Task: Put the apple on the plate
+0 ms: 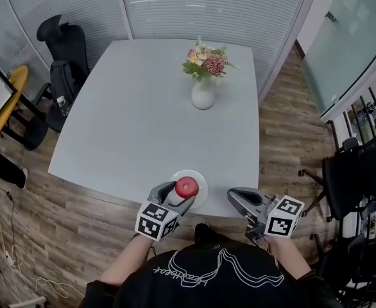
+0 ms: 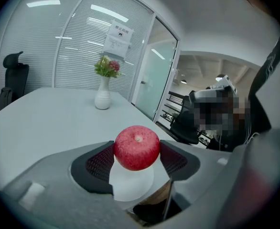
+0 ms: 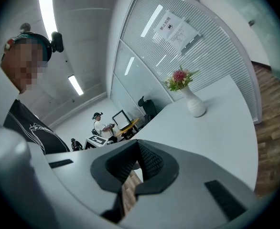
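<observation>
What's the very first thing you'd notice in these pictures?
The bright red apple, pinched in the left claw right over the small white plate at the near edge of the table. Next comes the white vase of pink and yellow flowers, standing alone on the far side.

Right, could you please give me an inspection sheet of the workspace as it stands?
Surface: pale grey table, no spills seen.
Job's things: red apple over the round white plate at the near edge; contact unclear.
Clutter: white ceramic vase of flowers, far side.
Grippers: left gripper shut on the apple; right gripper shut, empty, right of the plate.
Cables: thin white cable on the wooden floor, left.
Surroundings: black office chair, glass partitions with blinds.
</observation>
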`<move>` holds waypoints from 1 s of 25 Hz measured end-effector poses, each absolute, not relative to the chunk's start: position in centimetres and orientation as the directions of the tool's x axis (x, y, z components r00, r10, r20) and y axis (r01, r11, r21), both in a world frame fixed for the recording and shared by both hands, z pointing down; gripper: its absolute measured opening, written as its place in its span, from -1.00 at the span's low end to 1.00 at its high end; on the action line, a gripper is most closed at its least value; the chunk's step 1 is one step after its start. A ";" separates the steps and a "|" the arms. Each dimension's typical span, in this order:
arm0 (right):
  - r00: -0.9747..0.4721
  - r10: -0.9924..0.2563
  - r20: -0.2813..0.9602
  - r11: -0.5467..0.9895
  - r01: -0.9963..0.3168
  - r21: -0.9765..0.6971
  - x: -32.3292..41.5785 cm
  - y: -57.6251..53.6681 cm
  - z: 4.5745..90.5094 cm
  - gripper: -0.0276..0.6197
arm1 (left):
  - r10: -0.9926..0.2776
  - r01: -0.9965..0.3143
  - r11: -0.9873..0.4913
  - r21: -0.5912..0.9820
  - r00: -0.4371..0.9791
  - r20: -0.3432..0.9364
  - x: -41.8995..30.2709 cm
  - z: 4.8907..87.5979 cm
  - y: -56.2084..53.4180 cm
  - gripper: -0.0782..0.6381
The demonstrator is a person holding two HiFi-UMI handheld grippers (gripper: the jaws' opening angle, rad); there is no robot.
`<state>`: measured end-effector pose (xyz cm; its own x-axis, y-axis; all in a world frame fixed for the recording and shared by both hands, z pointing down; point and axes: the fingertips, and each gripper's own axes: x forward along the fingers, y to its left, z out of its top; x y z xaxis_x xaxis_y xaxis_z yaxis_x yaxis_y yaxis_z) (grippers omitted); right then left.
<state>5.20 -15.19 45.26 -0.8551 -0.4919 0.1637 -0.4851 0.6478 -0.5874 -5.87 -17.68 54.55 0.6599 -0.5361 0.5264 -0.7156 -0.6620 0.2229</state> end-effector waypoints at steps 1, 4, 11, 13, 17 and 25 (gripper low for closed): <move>-0.854 -0.493 0.168 0.644 -0.488 -0.590 5.4 -15.2 45.5 -0.89 | -0.528 -0.713 -0.664 0.225 0.660 0.534 -5.7 55.2 -17.8 0.08; -0.848 -0.500 0.177 0.628 -0.495 -0.600 6.0 -15.4 46.1 -0.89 | -0.509 -0.708 -0.670 0.221 0.655 0.558 -5.4 56.9 -18.3 0.08; -0.842 -0.508 0.182 0.610 -0.501 -0.614 6.8 -15.6 46.6 -0.89 | -0.486 -0.725 -0.645 0.243 0.634 0.602 -5.5 60.2 -18.7 0.08; -0.842 -0.506 0.185 0.608 -0.501 -0.616 6.9 -15.7 46.8 -0.89 | -0.495 -0.735 -0.638 0.228 0.619 0.609 -5.7 60.8 -19.0 0.08; -0.843 -0.503 0.192 0.603 -0.501 -0.621 7.0 -15.6 47.1 -0.89 | -0.501 -0.742 -0.633 0.219 0.610 0.614 -5.6 61.5 -19.1 0.08; -0.845 -0.495 0.203 0.589 -0.499 -0.636 7.1 -15.8 47.6 -0.89 | -0.505 -0.751 -0.626 0.210 0.595 0.625 -5.6 62.4 -19.4 0.08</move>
<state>7.09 -15.80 47.61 -0.8446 -0.4954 0.2031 -0.4985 0.5891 -0.6360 -5.62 -19.38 62.45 0.5952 -0.5055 0.6247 -0.7514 -0.6256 0.2097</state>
